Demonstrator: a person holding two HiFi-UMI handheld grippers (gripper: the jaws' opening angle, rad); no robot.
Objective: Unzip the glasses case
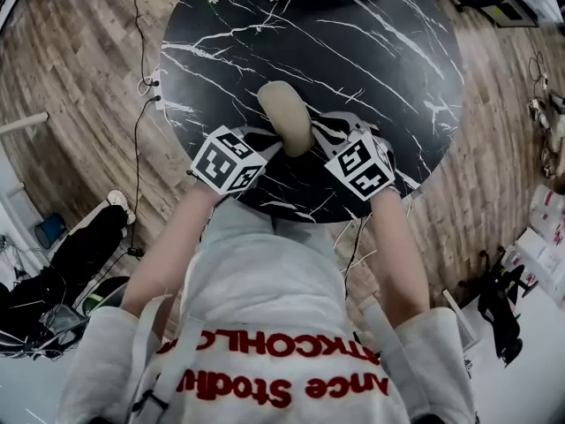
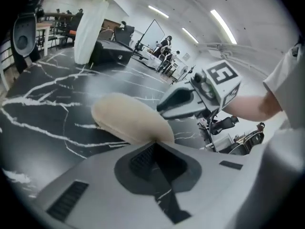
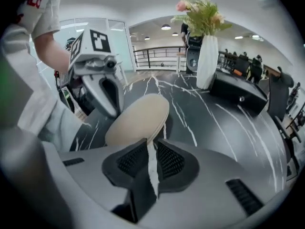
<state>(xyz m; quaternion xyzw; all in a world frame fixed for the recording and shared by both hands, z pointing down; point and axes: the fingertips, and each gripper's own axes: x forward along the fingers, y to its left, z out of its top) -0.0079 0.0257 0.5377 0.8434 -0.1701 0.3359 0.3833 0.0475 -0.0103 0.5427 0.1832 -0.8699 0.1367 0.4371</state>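
Observation:
A beige oval glasses case [image 1: 284,113] lies on the round black marble table [image 1: 388,69], its long side running away from me. My left gripper [image 1: 272,146] is at the left of the case's near end, my right gripper [image 1: 320,141] at the right. In the left gripper view the jaws [image 2: 155,143] are closed together, tips against the case's near edge [image 2: 126,118]; what they pinch is hidden. In the right gripper view the jaws [image 3: 151,144] stand a narrow slit apart, just short of the case [image 3: 140,116].
A white vase with a plant [image 3: 207,63] and a black box [image 3: 238,94] stand at the table's far side. The table's near edge [image 1: 291,215] is right under my hands. Cables [image 1: 137,104] run over the wooden floor at the left.

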